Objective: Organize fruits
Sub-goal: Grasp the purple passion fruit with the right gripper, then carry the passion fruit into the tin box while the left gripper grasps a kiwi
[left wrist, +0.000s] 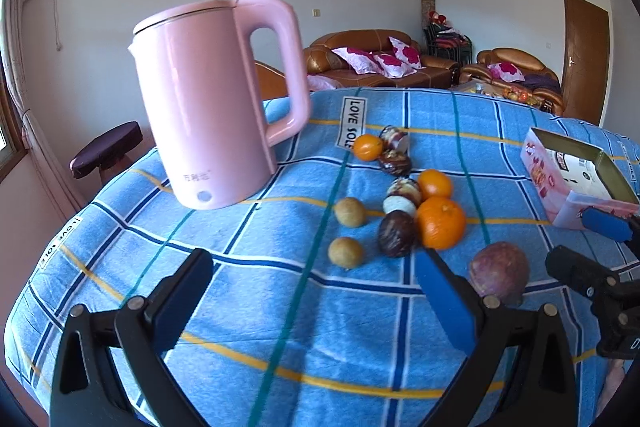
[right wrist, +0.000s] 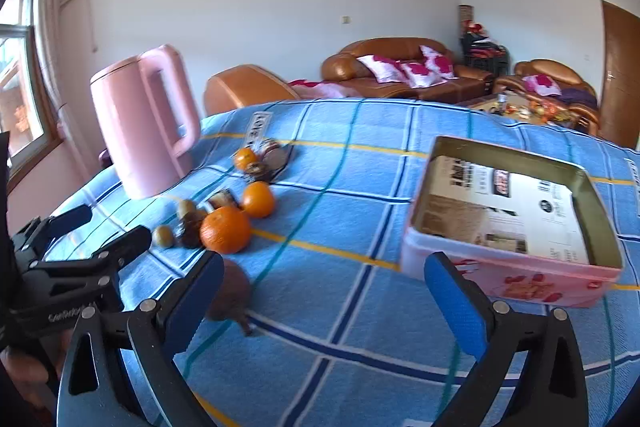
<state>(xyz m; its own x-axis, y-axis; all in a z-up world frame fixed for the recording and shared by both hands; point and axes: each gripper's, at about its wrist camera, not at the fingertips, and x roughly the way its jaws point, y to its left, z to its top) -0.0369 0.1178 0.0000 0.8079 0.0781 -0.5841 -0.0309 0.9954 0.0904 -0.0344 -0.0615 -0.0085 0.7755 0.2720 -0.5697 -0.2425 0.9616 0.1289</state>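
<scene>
- Holding your left gripper [left wrist: 316, 291] with its jaws spread wide, you have nothing between the blue pads, only the blue checked cloth [left wrist: 248, 291].
- Your right gripper [right wrist: 324, 291] is likewise spread, nothing pinched; a brownish round fruit [right wrist: 232, 293] lies just beside its left finger, partly hidden behind it.
- Take the largest orange [left wrist: 440, 223] as your landmark: a dark purple fruit [left wrist: 396, 233] touches it on its left, and two small tan fruits [left wrist: 350, 211] sit further left, apart from each other.
- Behind that orange a second orange [left wrist: 435, 183] lies close, with a purple-and-white fruit [left wrist: 403, 193] beside it.
- Further behind, a third orange [left wrist: 367, 147] sits next to two more dark fruits.
- In front and to the right of the big orange rests a reddish-purple fruit [left wrist: 498, 273], near your left gripper's right finger.
- Well to the right of the orange stands the pink open box [right wrist: 512, 275], holding only a printed sheet, no fruit.
- Well to the left and behind stands the pink kettle [left wrist: 204, 99], upright.
</scene>
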